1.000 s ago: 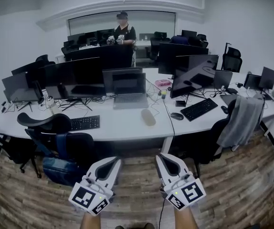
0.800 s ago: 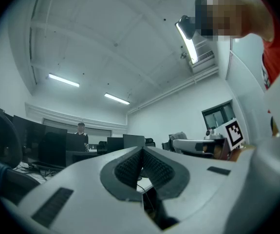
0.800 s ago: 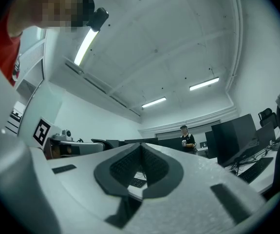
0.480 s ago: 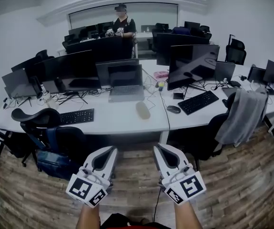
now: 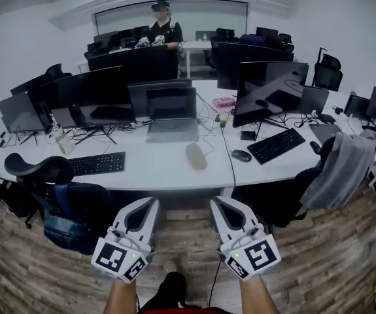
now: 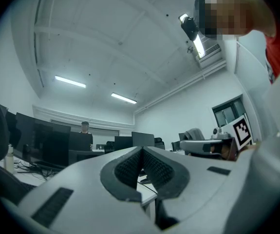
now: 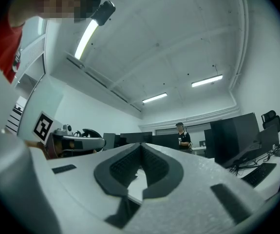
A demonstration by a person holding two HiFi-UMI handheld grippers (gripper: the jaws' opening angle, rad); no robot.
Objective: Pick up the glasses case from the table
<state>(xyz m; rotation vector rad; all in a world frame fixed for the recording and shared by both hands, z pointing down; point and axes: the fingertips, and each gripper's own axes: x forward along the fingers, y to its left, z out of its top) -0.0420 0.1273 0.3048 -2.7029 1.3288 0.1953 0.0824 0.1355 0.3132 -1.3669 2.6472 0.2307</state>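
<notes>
A beige oval glasses case [image 5: 195,156] lies on the white desk [image 5: 161,173], in front of the laptop [image 5: 172,115]. My left gripper [image 5: 147,205] and right gripper [image 5: 218,203] hang side by side over the wooden floor, short of the desk's front edge. Neither touches the case. In the left gripper view the left gripper [image 6: 141,150] has its jaws pressed together with nothing between them. In the right gripper view the right gripper [image 7: 140,146] is likewise shut and empty. Both point slightly upward at the room.
Black office chairs [image 5: 50,175] stand at the desk's left, and a chair draped with a grey jacket [image 5: 339,165] at the right. Monitors [image 5: 269,90], keyboards [image 5: 275,144] and a mouse [image 5: 241,155] crowd the desk. A person [image 5: 163,31] stands at the far desks.
Both grippers and the head camera have moved forward toward the desk. The desk and the case sit nearer and lower in the head view.
</notes>
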